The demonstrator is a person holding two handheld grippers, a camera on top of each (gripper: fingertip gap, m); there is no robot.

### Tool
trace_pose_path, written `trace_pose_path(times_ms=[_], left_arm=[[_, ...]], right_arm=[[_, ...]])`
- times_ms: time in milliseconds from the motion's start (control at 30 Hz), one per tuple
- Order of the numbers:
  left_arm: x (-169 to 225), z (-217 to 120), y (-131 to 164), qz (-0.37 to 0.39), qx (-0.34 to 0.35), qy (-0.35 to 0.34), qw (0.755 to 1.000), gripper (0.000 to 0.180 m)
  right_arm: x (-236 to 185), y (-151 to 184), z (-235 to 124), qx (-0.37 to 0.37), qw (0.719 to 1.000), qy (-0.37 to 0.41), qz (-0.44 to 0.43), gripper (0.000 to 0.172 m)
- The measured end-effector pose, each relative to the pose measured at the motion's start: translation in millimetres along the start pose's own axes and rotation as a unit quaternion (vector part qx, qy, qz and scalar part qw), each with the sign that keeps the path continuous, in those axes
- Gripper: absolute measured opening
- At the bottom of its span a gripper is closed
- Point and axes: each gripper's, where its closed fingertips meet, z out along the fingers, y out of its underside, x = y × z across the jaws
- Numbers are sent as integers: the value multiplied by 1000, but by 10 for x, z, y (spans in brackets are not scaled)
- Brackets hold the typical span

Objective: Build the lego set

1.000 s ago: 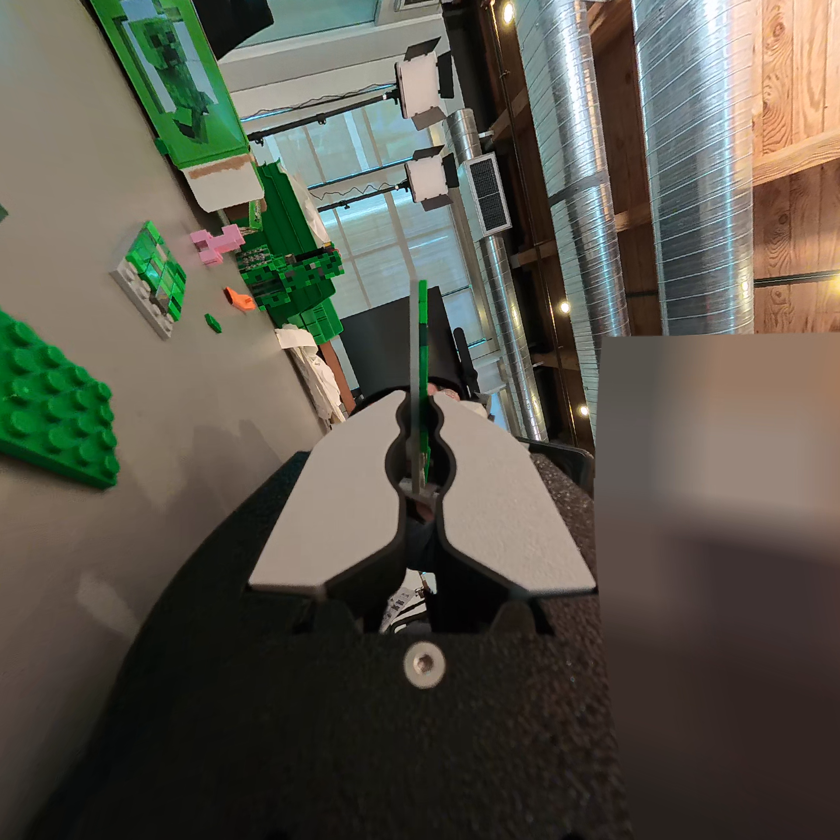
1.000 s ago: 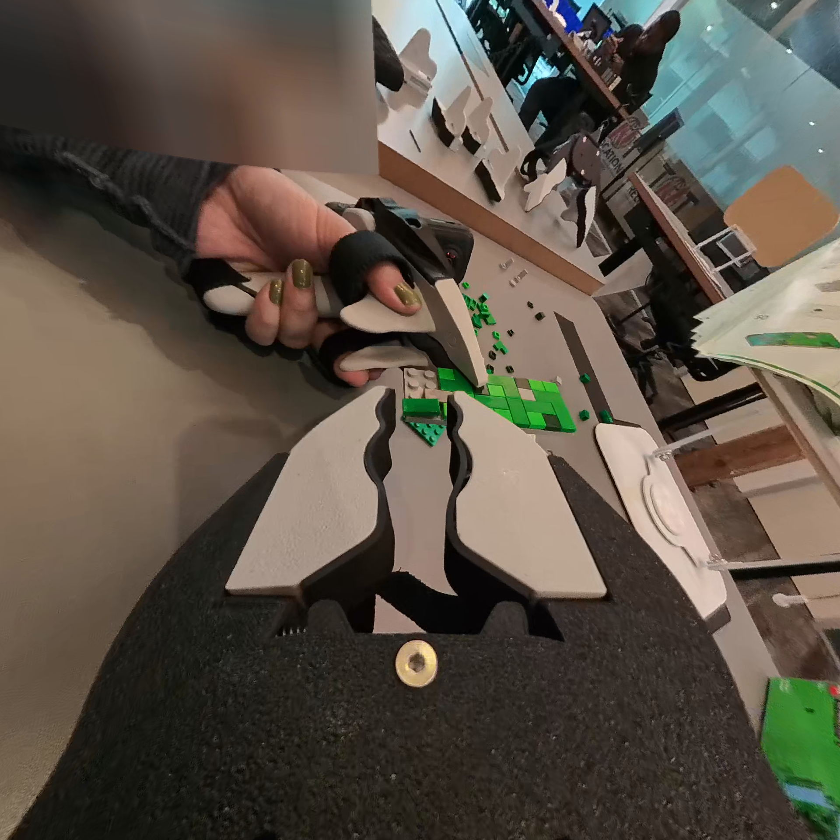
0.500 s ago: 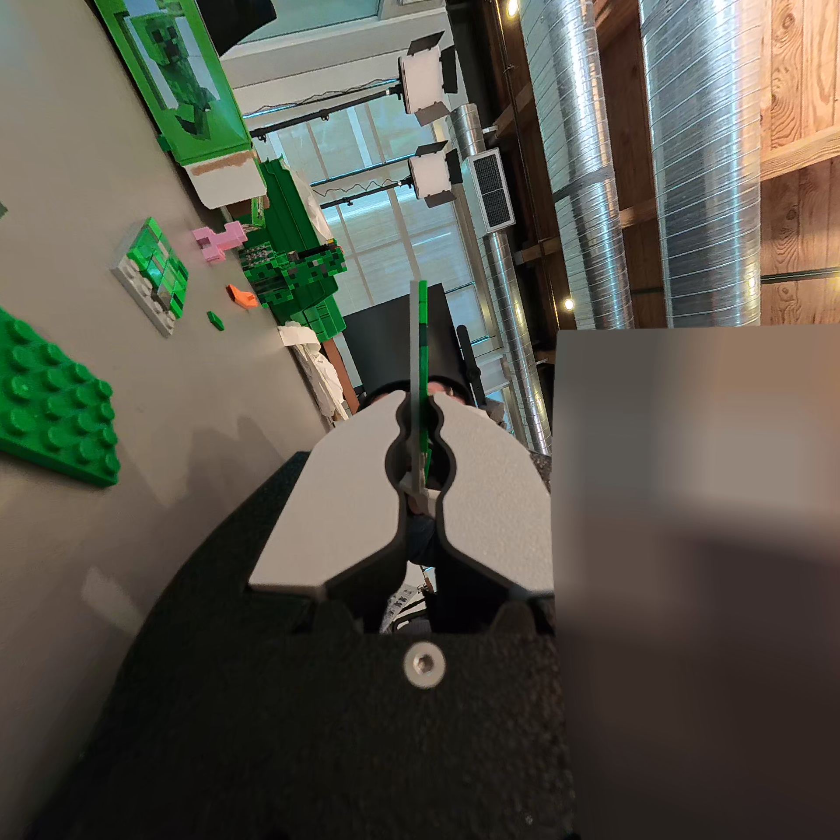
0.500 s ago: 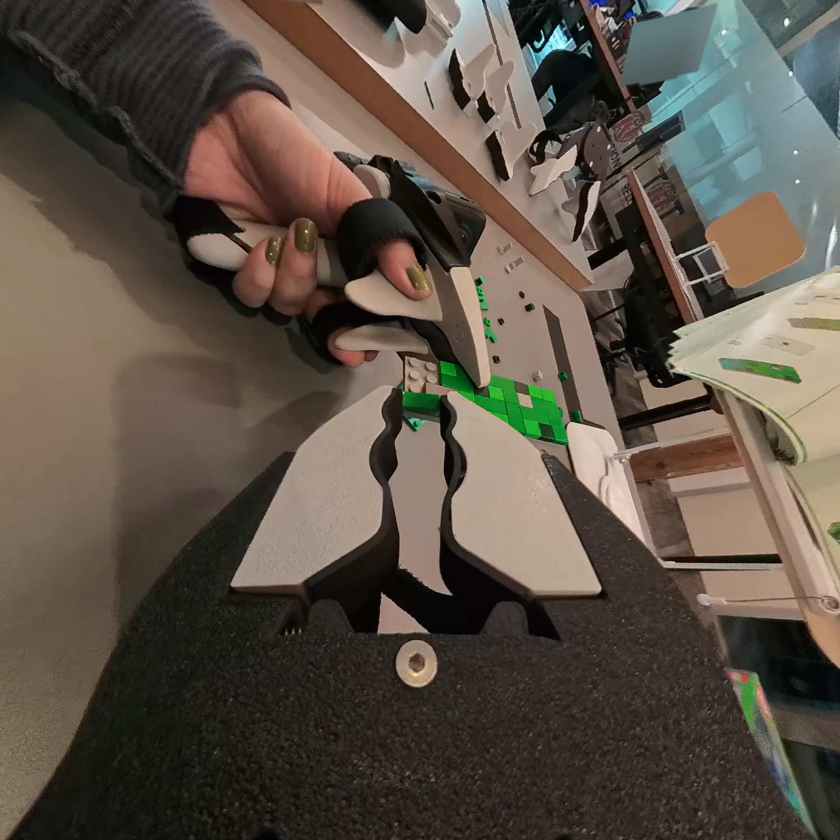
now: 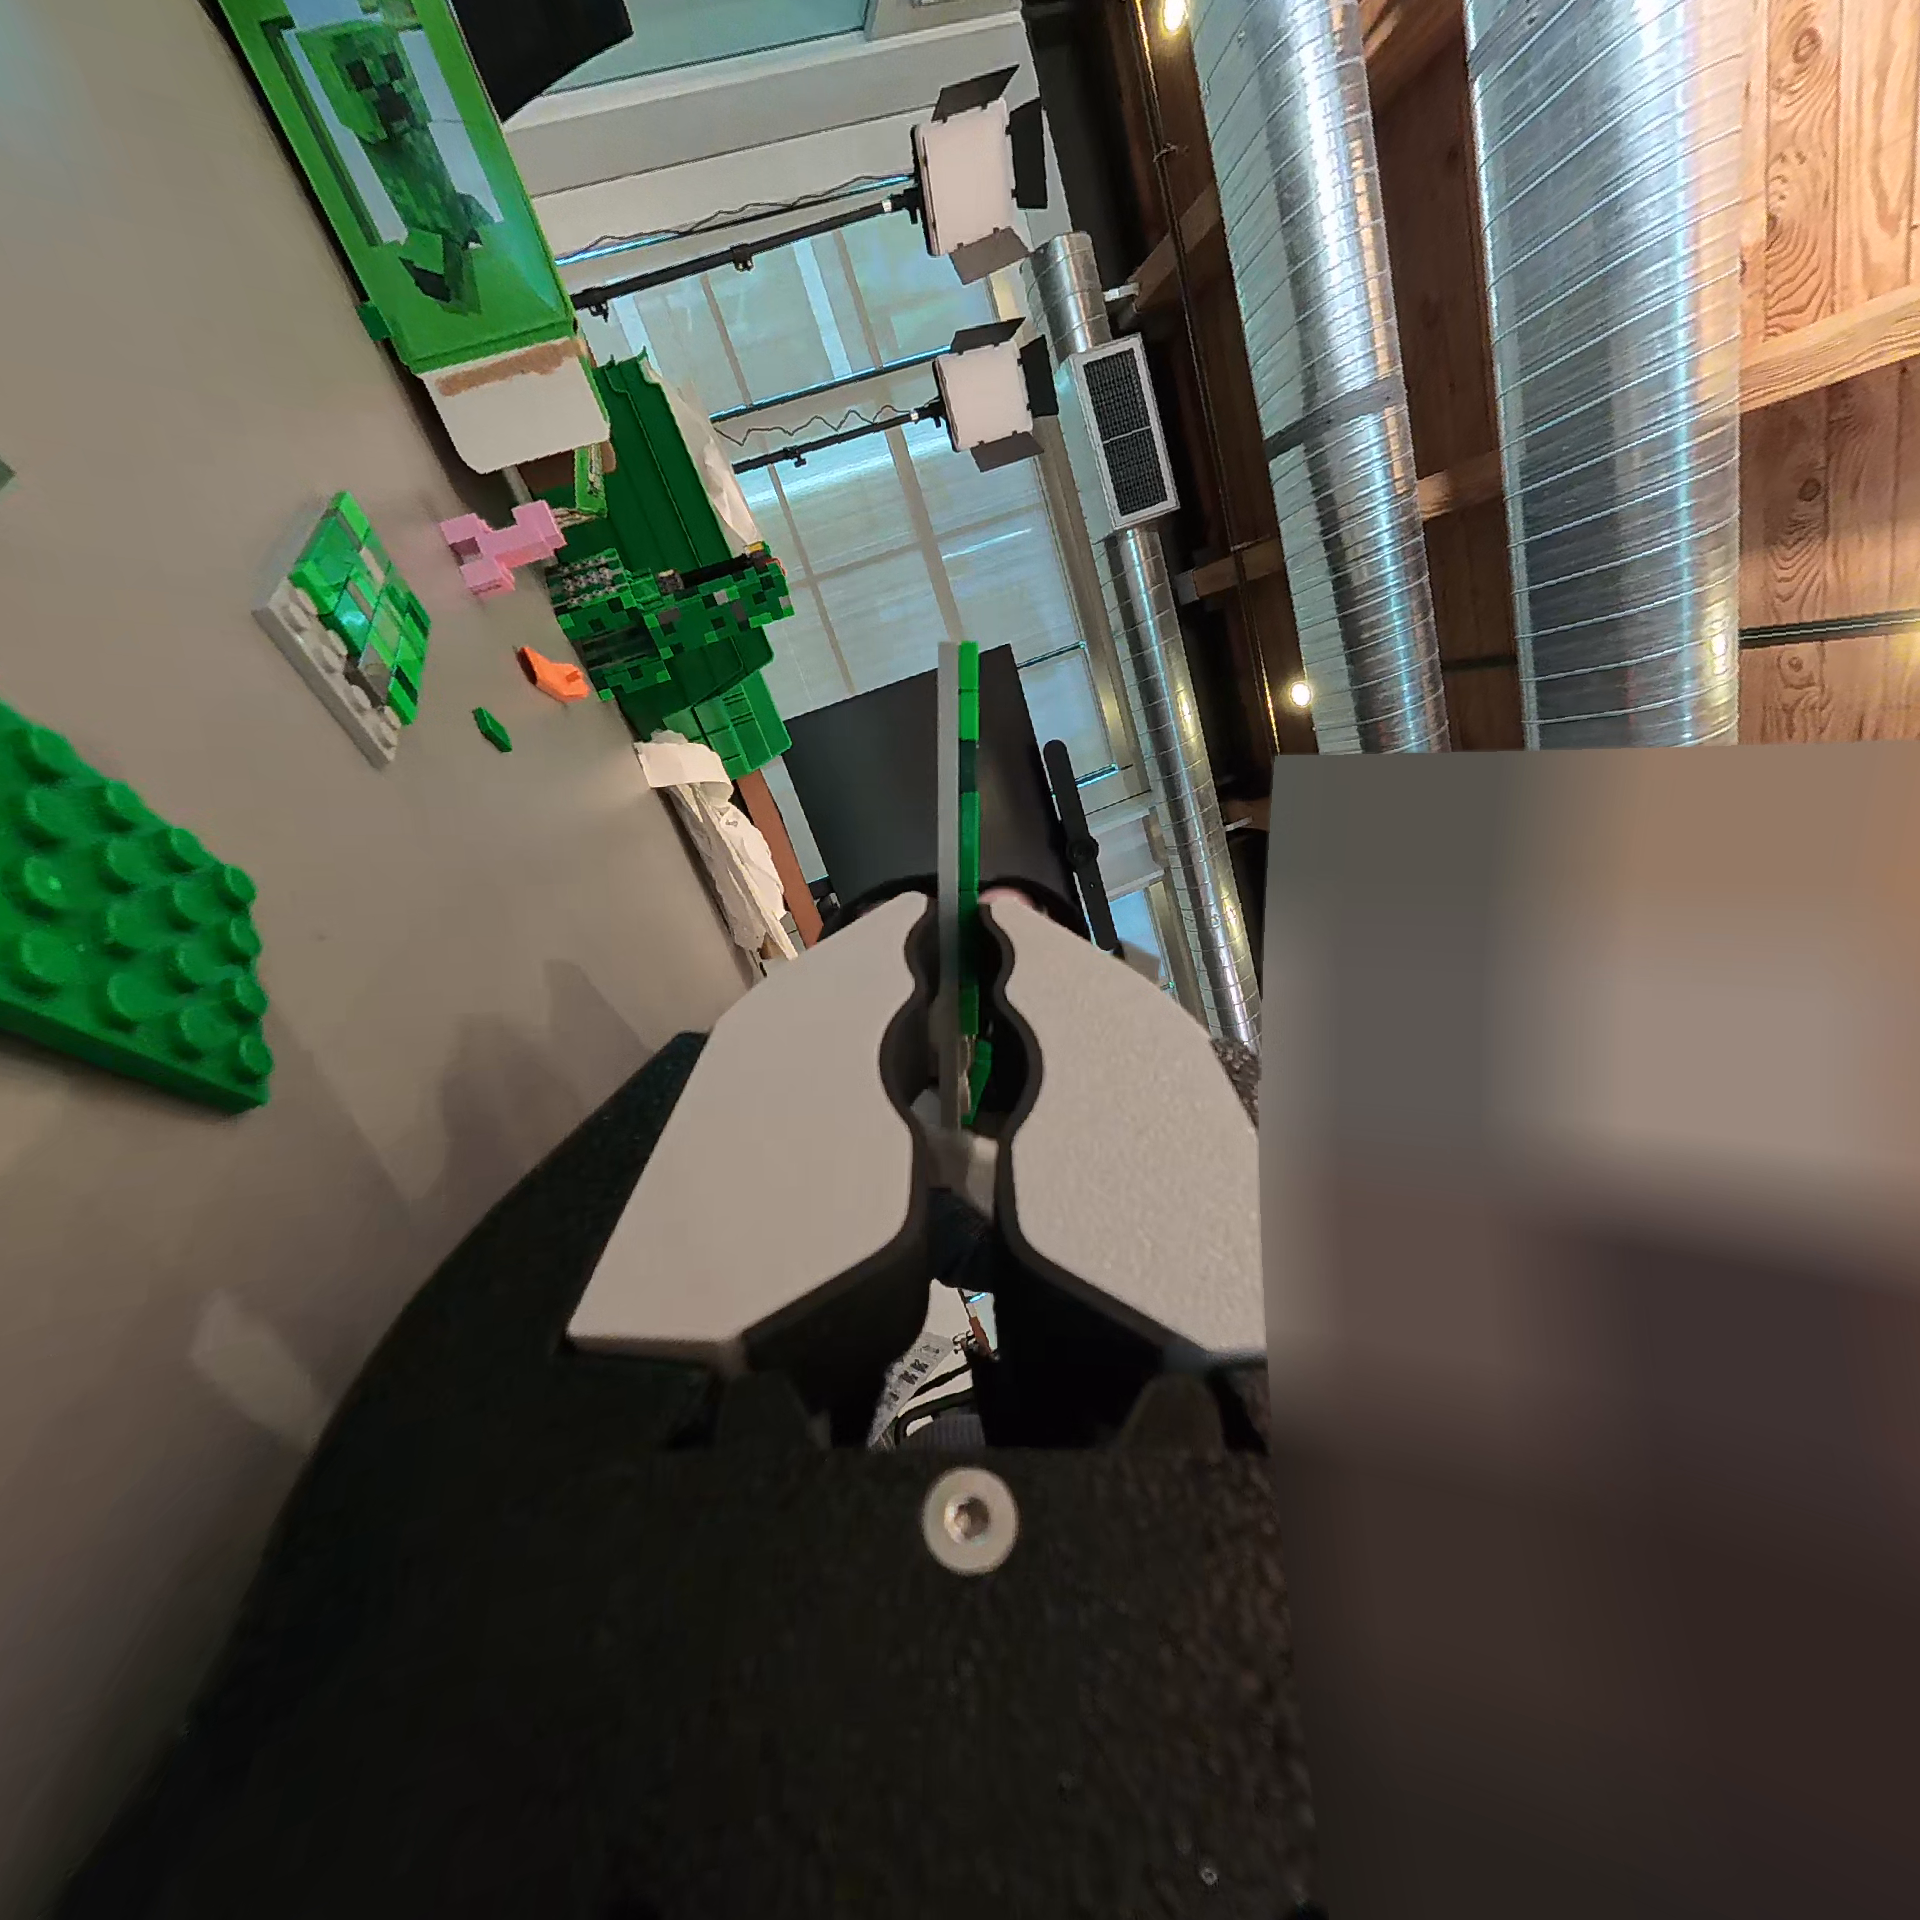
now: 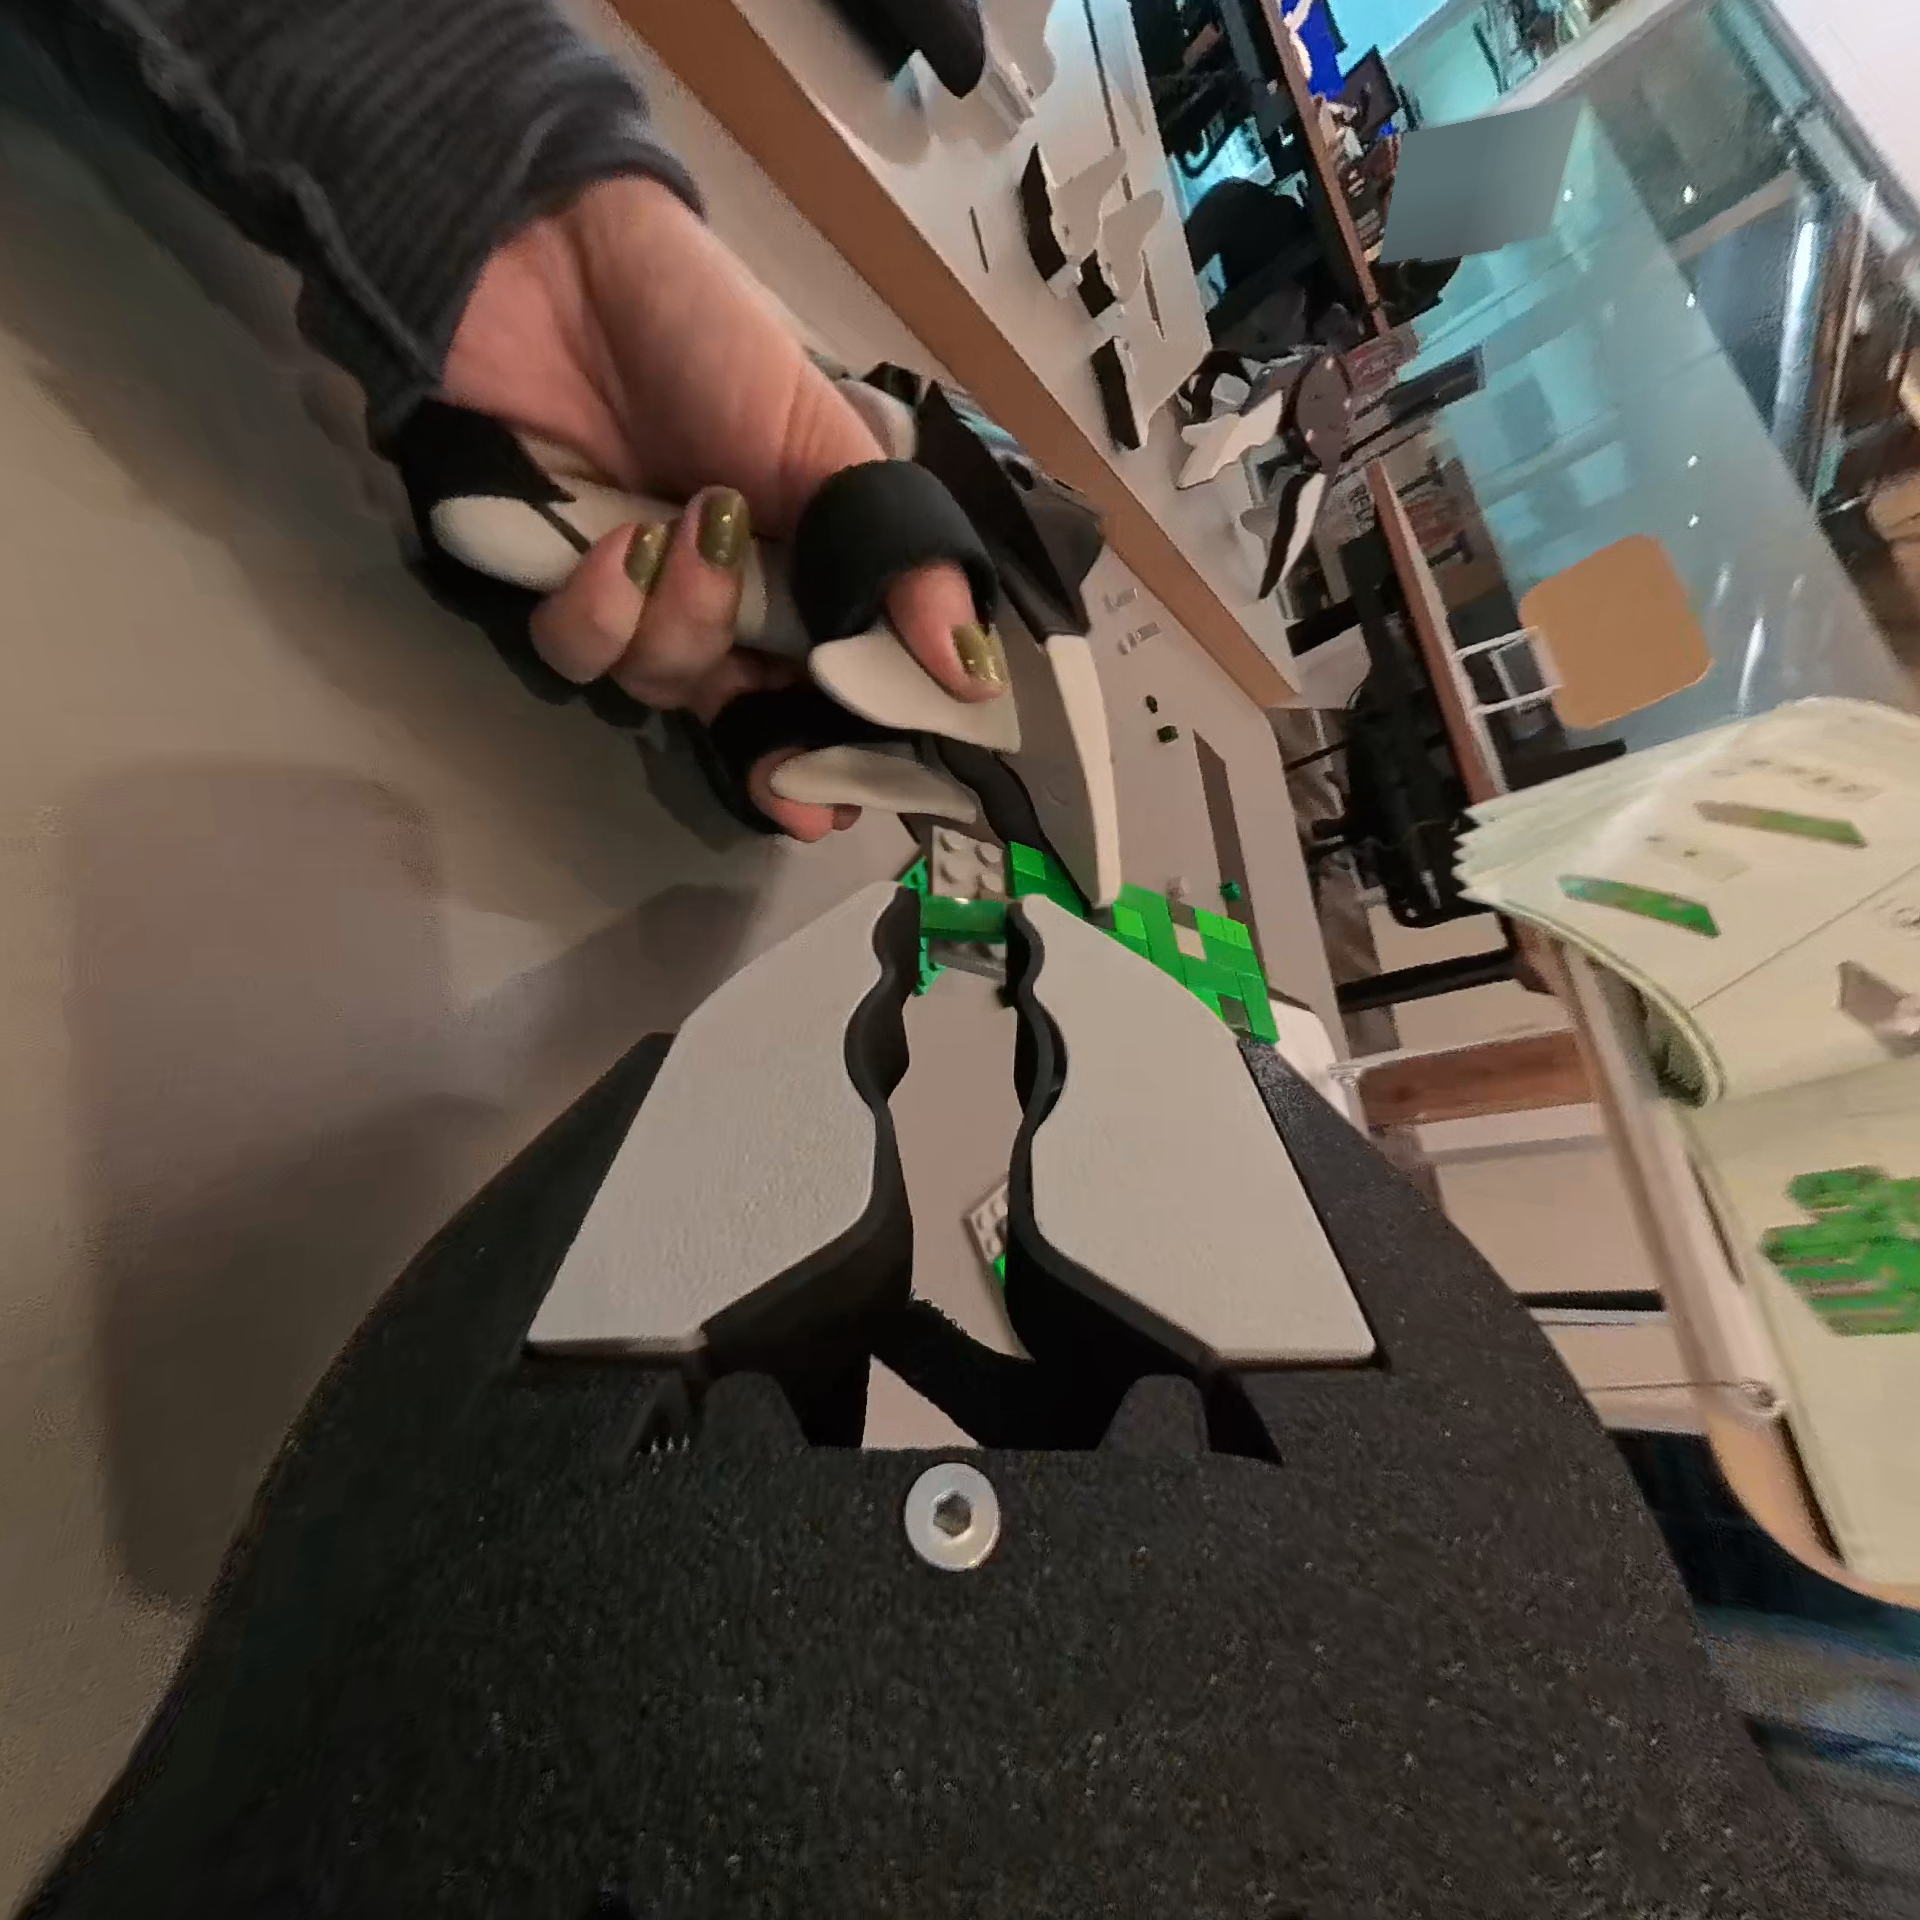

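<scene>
The left gripper [image 5: 961, 914] was clamped on a thin grey building-brick plate faced with green tiles [image 5: 958, 790], held edge-on so that it rose straight out beyond the fingertips. In the right wrist view the same plate [image 6: 1195, 935] lay tilted over the grey tabletop [image 6: 260, 831], with the left gripper [image 6: 1081, 810] and the hand [image 6: 644, 416] holding it just above. The right gripper [image 6: 961, 925] was closed on a small green brick [image 6: 961, 914] at the near corner of that plate; both pads pressed against the brick's sides.

Around the left gripper, on the grey table surface [image 5: 312, 1247], lay a large studded green baseplate [image 5: 114, 914], a second grey plate partly tiled in green [image 5: 348, 623], a pink brick figure [image 5: 499, 540], an orange piece [image 5: 551, 670] and a small loose green piece [image 5: 490, 727]. Farther off stood a green cardboard box [image 5: 416, 187] and a blocky green brick model [image 5: 675, 623]; what the box contained could not be told.

Near the right gripper, an open paper instruction booklet [image 6: 1714, 883] sat to the right, and tiny dark pieces [image 6: 1164, 727] were scattered on the table beyond the plate
</scene>
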Motion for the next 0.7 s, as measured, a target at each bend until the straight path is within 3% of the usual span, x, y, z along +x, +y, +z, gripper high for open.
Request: trace_pose_path(times_ms=[267, 700], left_arm=[[2, 10, 14, -1, -5, 1, 1000, 6], [-53, -11, 12, -13, -6, -19, 1000, 6]], right_arm=[[13, 17, -41, 10, 996, -46, 82, 15], [-34, 67, -13, -13, 995, -61, 81, 16]])
